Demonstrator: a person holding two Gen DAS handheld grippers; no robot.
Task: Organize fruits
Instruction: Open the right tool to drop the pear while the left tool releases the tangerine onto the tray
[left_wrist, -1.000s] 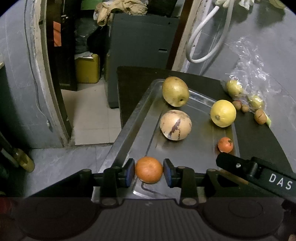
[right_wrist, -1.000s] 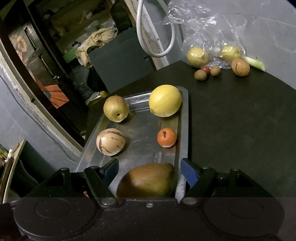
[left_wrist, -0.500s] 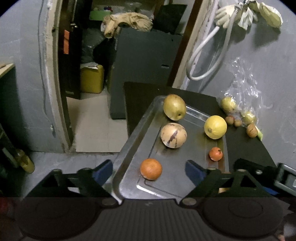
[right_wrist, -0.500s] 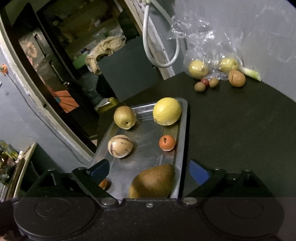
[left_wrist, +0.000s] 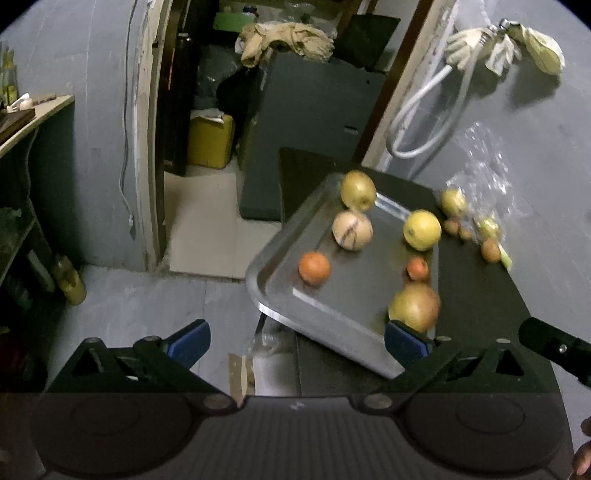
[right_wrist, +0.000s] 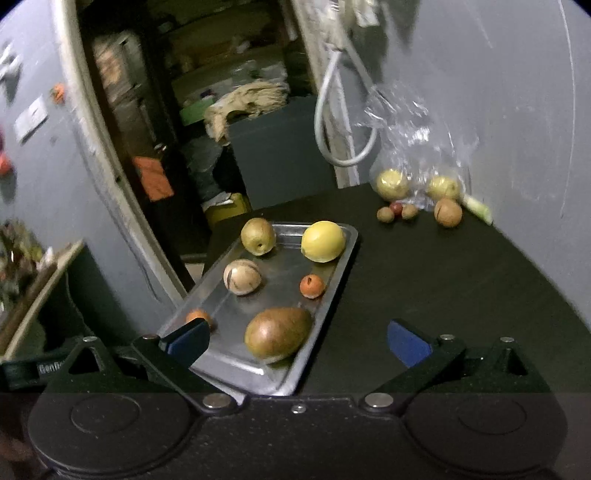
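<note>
Left wrist view showed the left gripper (left_wrist: 297, 341) pulled back and spread wide, having released the orange (left_wrist: 314, 267) onto the steel tray (left_wrist: 332, 317). The right gripper (right_wrist: 297, 341), likewise open, had let go of the brown-green mango (right_wrist: 277, 333), so six fruits lay on the tray. A smooth lemon (right_wrist: 323, 241) gleamed; small fruits (right_wrist: 448, 212) remained beside the crinkled plastic bag (right_wrist: 413, 129).

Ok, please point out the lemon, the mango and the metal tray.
lemon (right_wrist: 323, 240), right wrist view, middle of its peel
mango (right_wrist: 277, 333), right wrist view, centre of its body
metal tray (right_wrist: 236, 363), right wrist view, bare near floor
</note>
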